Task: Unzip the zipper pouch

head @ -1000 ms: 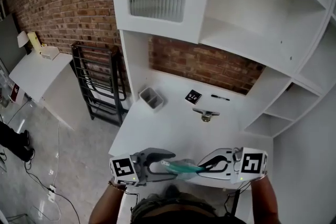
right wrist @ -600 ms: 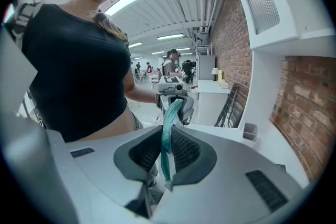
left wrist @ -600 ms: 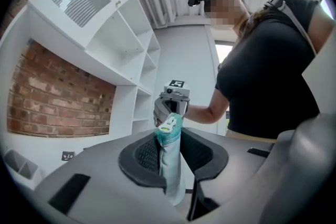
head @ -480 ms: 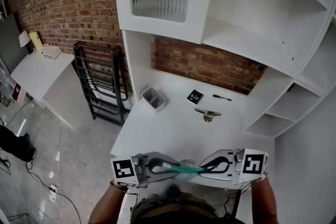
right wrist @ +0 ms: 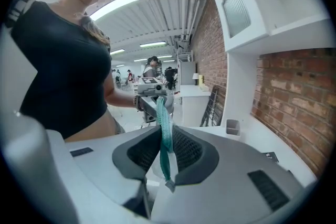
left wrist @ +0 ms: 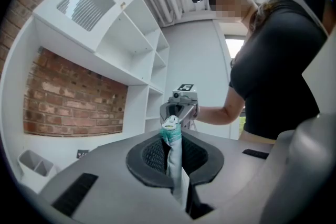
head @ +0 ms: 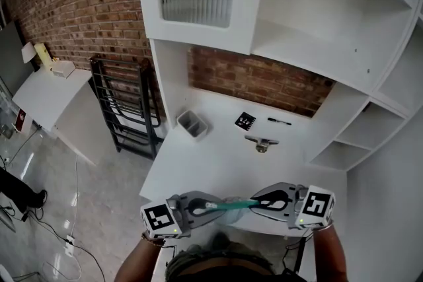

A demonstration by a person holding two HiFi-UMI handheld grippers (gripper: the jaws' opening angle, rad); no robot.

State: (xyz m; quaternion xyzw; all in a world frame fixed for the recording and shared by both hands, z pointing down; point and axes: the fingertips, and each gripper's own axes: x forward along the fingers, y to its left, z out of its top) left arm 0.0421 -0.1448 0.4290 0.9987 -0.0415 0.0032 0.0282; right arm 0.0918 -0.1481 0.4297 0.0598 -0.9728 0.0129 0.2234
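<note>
Pouch clamped taut between left tongs, right tongs.

White shelving and desk stand against a brick wall.

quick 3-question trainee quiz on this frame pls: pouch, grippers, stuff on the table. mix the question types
1. True or false: the pouch lies flat on the table, untouched.
2. The left gripper is shut on: A) nothing B) one end of the pouch C) a cup
3. Fill in: in the head view, the grey bin stands to the ___ of the pen.

Key:
1. False. The left gripper and the right gripper hold it between them. The right one's jaws have just eased slightly wider, with the teal zip strip between them.
2. B
3. left
</note>
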